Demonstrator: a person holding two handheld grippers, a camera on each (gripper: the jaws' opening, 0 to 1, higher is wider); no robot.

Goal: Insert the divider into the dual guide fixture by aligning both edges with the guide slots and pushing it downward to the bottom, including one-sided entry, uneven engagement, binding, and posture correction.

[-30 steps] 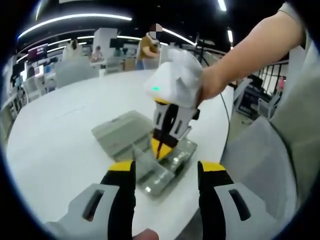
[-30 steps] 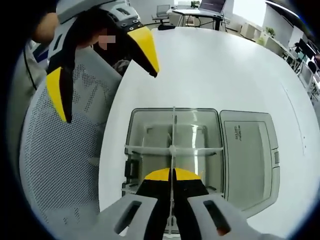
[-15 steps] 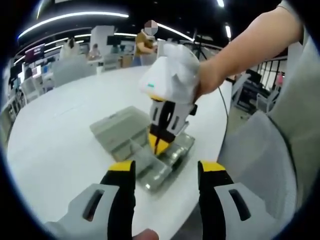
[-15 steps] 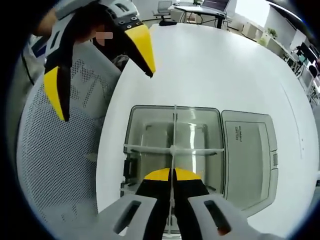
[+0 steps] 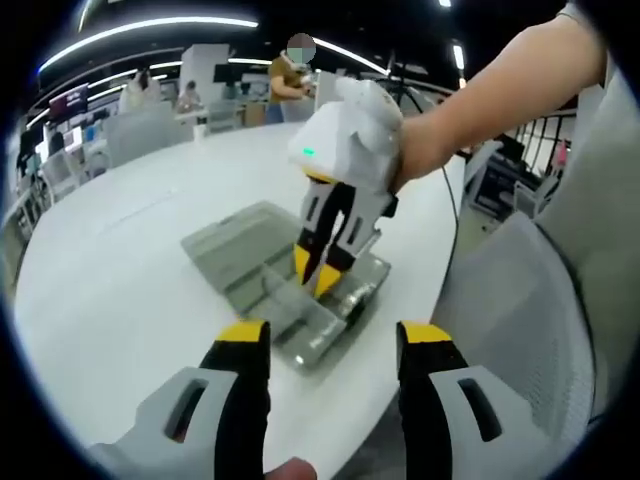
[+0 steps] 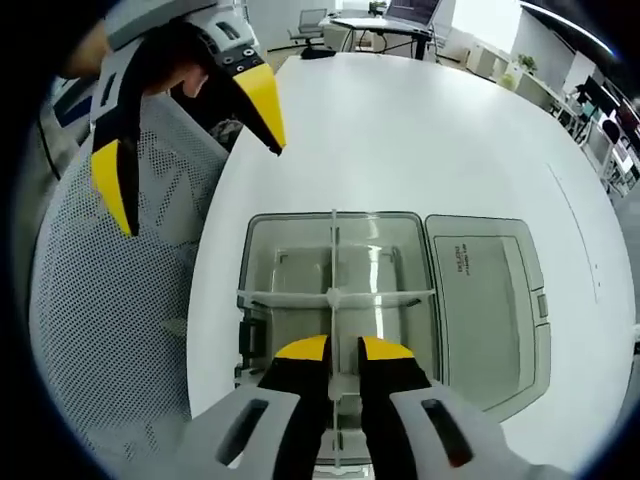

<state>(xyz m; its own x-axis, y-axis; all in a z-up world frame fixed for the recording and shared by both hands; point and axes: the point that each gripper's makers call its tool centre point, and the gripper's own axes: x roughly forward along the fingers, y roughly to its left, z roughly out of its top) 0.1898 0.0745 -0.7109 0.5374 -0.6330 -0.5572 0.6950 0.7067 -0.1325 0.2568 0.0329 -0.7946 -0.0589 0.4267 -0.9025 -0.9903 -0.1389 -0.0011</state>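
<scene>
A clear plastic box [image 6: 246, 262] with guide slots lies on the white table, also seen from the side as the box [image 5: 322, 330]. A thin clear divider [image 6: 333, 255] stands lengthwise in it and crosses a second divider [image 6: 285, 298]. My right gripper [image 6: 343, 350] hovers over the near end of the long divider, open, with the divider's edge in the gap between its yellow tips. In the left gripper view the right gripper [image 5: 313, 280] points down into the box, tips slightly apart. My left gripper [image 5: 335, 340] is open and holds nothing, off to the side of the box; its jaws [image 6: 195, 185] stand wide apart.
The box's grey lid [image 6: 485, 300] lies open flat beside it. The box sits near the round table's edge [image 6: 205, 300], with a grey mesh chair [image 6: 110, 330] just past it. A person's forearm [image 5: 500, 100] holds the right gripper. People and desks are far behind.
My right gripper has gone from shut on the long divider to open, letting it go; the divider stays standing in the box. The left gripper stays open.
</scene>
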